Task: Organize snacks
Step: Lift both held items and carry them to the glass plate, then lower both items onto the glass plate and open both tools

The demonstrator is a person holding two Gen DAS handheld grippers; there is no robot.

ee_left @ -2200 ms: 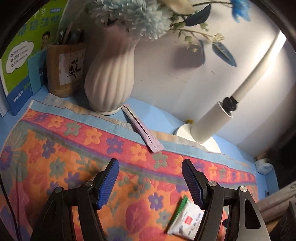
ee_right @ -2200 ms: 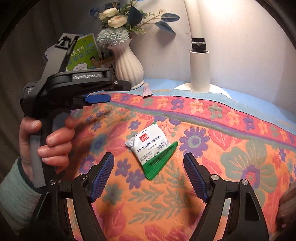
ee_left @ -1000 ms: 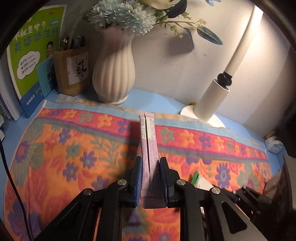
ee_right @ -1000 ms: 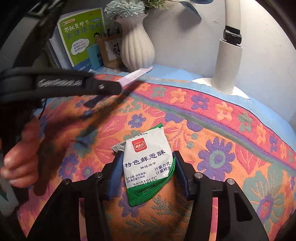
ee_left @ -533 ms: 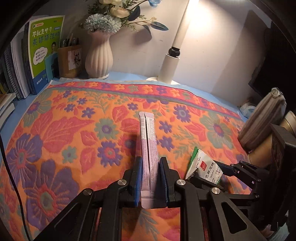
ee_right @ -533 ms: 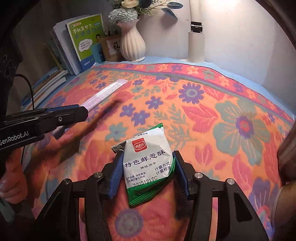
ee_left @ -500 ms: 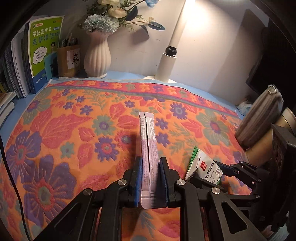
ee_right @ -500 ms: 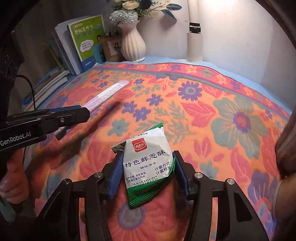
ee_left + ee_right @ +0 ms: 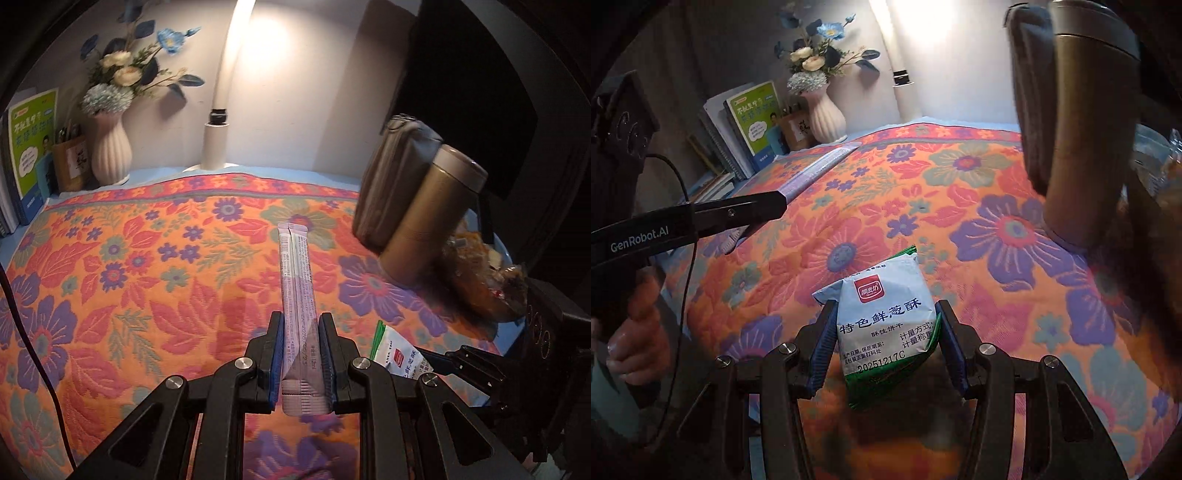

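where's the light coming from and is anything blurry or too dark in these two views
Left wrist view: the desk lamp throws a bright patch on the wall; the right edge is nearly black, and the gold flask looks slightly smeared. Right wrist view: the same glow is up top, the flask is a blurred looming shape, and the biscuit packet print stays sharp.

The biscuit packet (image 9: 886, 325) carried a red square logo, the large characters 特色鲜葱酥, smaller 酥性饼干 beneath, and the stamped date 20251217C. The left gripper (image 9: 768, 208) bore "GenRobot.AI" in white along its black arm. The purple stick sachet (image 9: 299, 295) showed "12ml" and a partly legible date. The green book (image 9: 757, 118) near the cloth's far left corner had unreadable white characters.
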